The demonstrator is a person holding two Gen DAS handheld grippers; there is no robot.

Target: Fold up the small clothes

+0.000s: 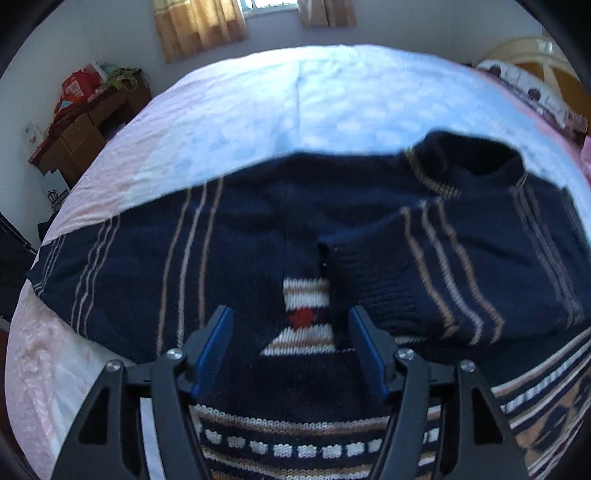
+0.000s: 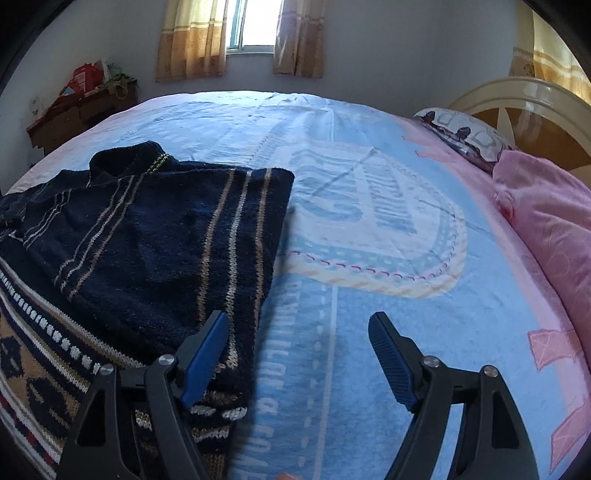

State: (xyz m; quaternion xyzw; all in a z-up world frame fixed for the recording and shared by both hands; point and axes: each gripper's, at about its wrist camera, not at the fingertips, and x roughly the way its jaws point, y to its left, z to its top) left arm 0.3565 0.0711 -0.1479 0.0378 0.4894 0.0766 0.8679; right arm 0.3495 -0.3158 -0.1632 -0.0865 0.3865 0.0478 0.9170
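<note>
A small navy knit sweater (image 1: 236,236) with tan and white stripes lies flat on the bed. Its right sleeve (image 1: 424,273) is folded inward across the chest, the cuff near the white-and-red motif (image 1: 306,314). My left gripper (image 1: 290,319) is open and empty, hovering just above the sweater's middle. In the right wrist view the sweater (image 2: 147,240) lies at the left with a straight folded right edge. My right gripper (image 2: 299,323) is open and empty above that edge, its left finger (image 2: 207,354) over the knit, its right finger (image 2: 391,358) over the sheet.
The bed has a light blue printed sheet (image 2: 369,221) with pink borders. A pink pillow (image 2: 546,229) and a patterned pillow (image 2: 461,136) lie by the headboard (image 2: 517,99) at right. A cluttered wooden desk (image 1: 81,125) stands far left, below a curtained window (image 2: 255,26).
</note>
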